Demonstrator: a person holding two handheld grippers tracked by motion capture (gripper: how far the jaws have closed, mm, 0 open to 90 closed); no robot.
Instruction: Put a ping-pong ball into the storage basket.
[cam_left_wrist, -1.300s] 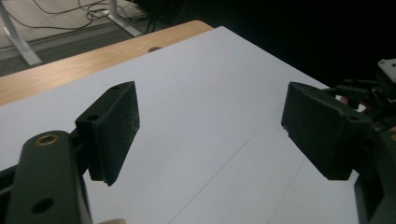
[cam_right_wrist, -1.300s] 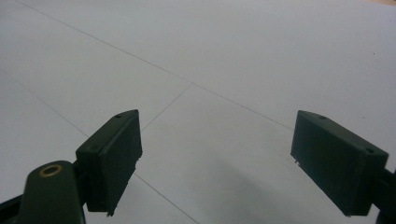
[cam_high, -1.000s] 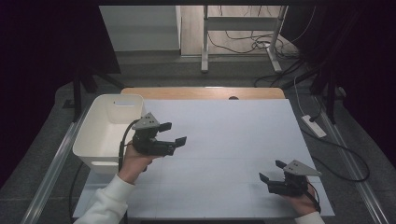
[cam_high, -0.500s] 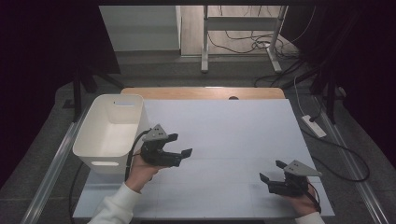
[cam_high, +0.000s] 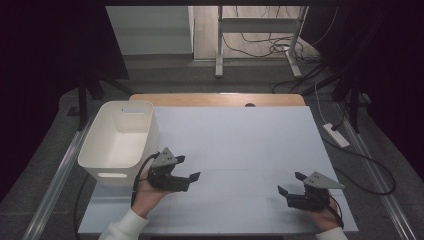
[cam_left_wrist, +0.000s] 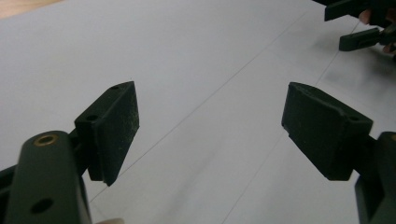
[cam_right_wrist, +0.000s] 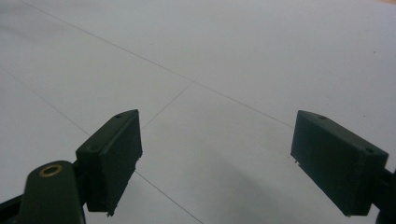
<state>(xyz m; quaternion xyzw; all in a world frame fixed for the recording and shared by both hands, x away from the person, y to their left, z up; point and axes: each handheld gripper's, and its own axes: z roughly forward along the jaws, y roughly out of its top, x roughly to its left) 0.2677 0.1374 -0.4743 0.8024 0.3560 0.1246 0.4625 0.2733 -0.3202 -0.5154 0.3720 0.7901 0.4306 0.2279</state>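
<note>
My left gripper (cam_high: 188, 167) is held low over the white table (cam_high: 240, 135), just right of the white bin (cam_high: 100, 167). Its jaws stand open with nothing between them, and they point to the right. In the left gripper view the left gripper (cam_left_wrist: 210, 126) frames bare table, with the right gripper (cam_left_wrist: 359, 25) small at the top right. My right gripper (cam_high: 291, 183) rests near the table's front right corner, open and empty, pointing left. In the right gripper view the right gripper (cam_right_wrist: 215, 158) looks along bare white surface with thin seam lines.
The white bin stands empty at the table's left edge. A wooden strip (cam_high: 215, 99) borders the table's far side. On the floor to the right lie a white power strip (cam_high: 336, 135) and cables. A metal stand (cam_high: 220, 45) is behind the table.
My left gripper has sunk and come toward the near edge, away from above the bin's corner, jaws still open. The right gripper has stayed put.
</note>
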